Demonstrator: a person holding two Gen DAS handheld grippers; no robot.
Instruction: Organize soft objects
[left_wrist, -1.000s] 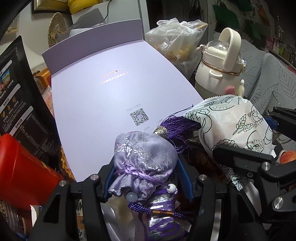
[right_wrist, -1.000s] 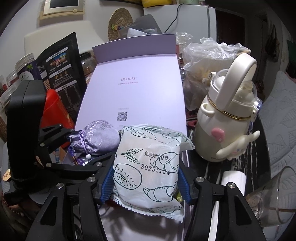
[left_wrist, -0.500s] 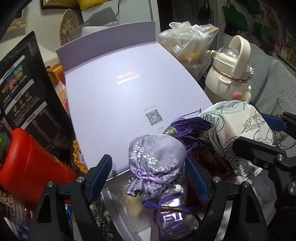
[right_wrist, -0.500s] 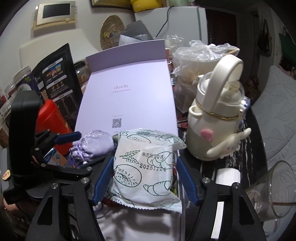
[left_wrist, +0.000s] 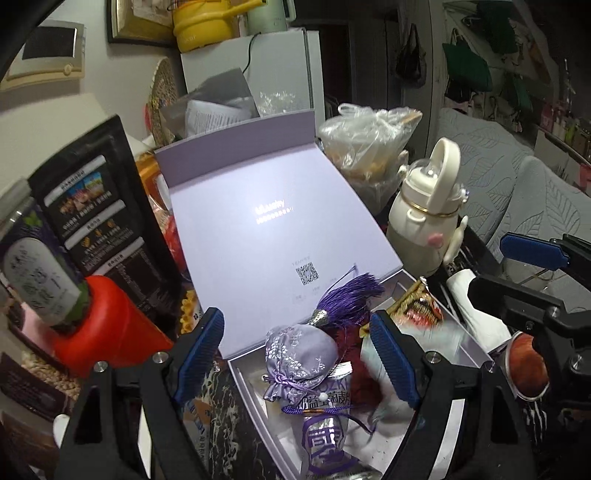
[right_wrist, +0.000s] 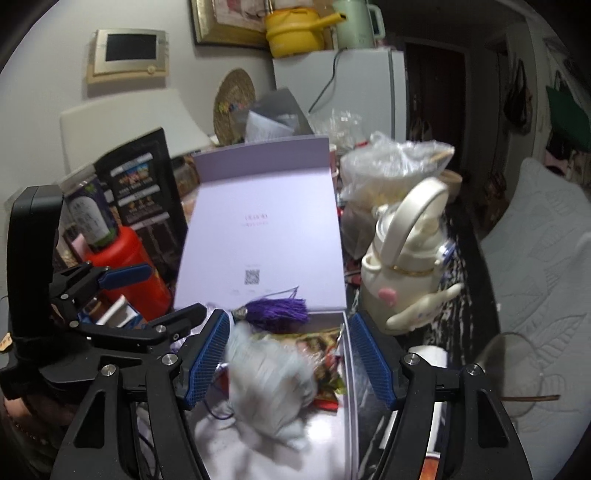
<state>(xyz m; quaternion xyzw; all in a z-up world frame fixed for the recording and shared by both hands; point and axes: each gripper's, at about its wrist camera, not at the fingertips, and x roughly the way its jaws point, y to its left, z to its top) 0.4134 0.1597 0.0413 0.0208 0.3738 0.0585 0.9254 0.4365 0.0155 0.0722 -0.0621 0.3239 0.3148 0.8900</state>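
Satin brocade pouch (left_wrist: 299, 354) and blurred bread packet (right_wrist: 271, 387) lie loose inside the straight-walled lavender box (left_wrist: 255, 398), my left gripper (left_wrist: 295, 354) and right gripper (right_wrist: 288, 358) both spread clear above.

One open lilac cardboard gift box (left_wrist: 258, 229). Between the left fingers, one lilac brocade drawstring pouch (left_wrist: 299, 354) with one purple tassel (left_wrist: 347, 295); between the right fingers, one pale blurred packet (right_wrist: 269, 373), possibly more. Beyond them, one cream handled bottle (right_wrist: 406, 266), one red container (left_wrist: 107, 332).
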